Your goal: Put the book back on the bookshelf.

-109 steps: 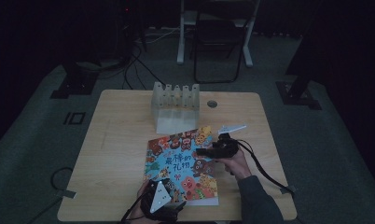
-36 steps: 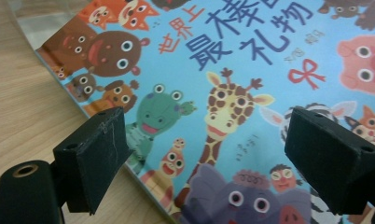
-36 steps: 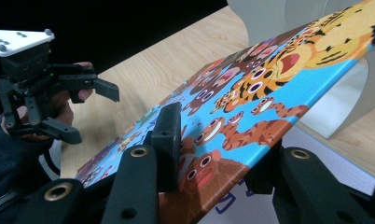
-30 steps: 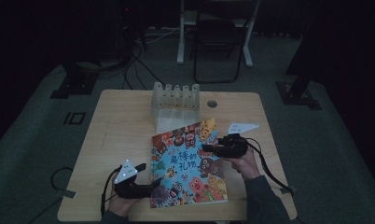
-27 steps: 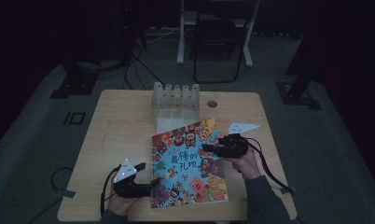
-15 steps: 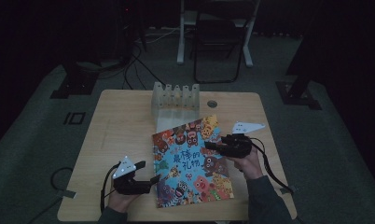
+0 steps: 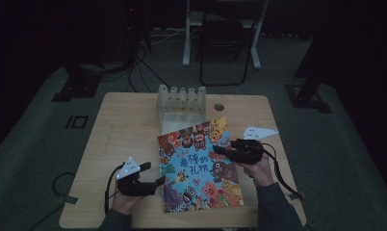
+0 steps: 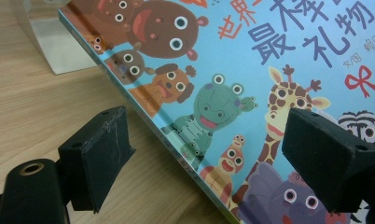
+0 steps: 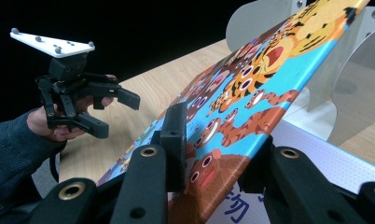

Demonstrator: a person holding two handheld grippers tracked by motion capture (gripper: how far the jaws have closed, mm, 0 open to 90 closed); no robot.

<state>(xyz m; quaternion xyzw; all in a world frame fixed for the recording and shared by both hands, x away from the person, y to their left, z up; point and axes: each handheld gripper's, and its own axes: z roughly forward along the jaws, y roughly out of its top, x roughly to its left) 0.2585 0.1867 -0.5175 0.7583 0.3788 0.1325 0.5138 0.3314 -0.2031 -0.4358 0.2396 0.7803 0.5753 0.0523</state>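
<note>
A colourful picture book with cartoon animals on its cover lies in the middle of the wooden table, and its far right side is raised. My right gripper is shut on the book's right edge, one jaw on the cover and the other beneath it. My left gripper stands open beside the book's left edge. In the left gripper view that edge runs between the two pads without touching either. The left gripper also appears in the right gripper view, held in a hand.
A pale rack with upright dividers stands at the back of the table, just beyond the book's far end; its plates loom close in the right gripper view. A small round hole is near the rack. Chairs and cables lie beyond the table.
The book has turned a little, its near end swinging right. The left gripper has edged slightly up along the book's left side. The right gripper has kept its place.
</note>
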